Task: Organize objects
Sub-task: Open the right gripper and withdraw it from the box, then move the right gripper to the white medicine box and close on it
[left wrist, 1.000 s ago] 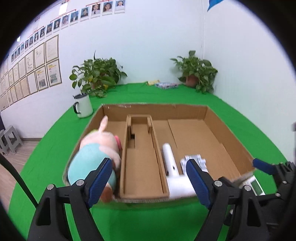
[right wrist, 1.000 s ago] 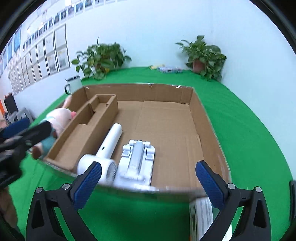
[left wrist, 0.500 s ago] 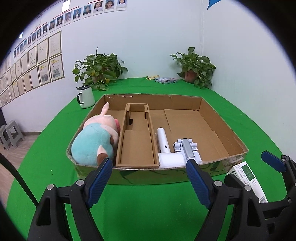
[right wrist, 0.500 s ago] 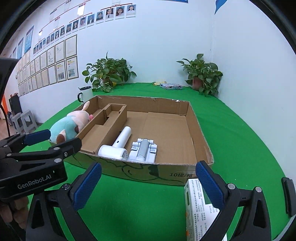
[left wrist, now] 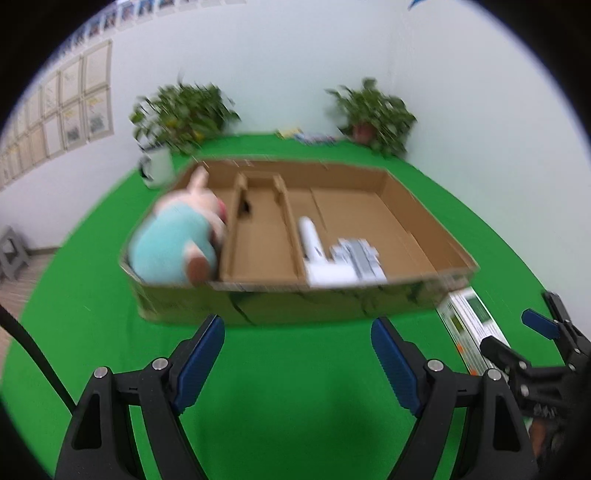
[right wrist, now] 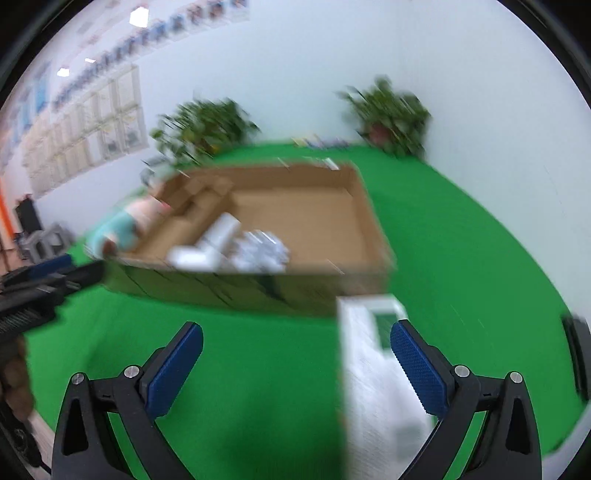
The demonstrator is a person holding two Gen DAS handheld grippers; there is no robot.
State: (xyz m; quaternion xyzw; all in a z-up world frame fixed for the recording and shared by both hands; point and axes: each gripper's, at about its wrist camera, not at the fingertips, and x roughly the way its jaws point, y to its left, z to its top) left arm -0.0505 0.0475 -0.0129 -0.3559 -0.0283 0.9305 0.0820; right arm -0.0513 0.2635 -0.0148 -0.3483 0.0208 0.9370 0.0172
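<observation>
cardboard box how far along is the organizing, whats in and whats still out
Done: the plush toy, white handheld device and grey attachment lie inside the cardboard box. In hand: nothing; the left gripper and right gripper are open. Left: the white and green carton on the cloth outside the box.

Office-type room set up as a recording space. Plain white walls (left wrist: pixel 303 74) meet in a corner; the left wall carries rows of framed certificates (left wrist: pixel 74 107) with a strip of small portrait photos (right wrist: pixel 166 26) above. A table draped in bright green cloth (left wrist: pixel 295 369) fills the middle, with two potted plants (left wrist: pixel 373 110) at its far edge. A grey stool (left wrist: pixel 13 254) stands on the floor at left.
</observation>
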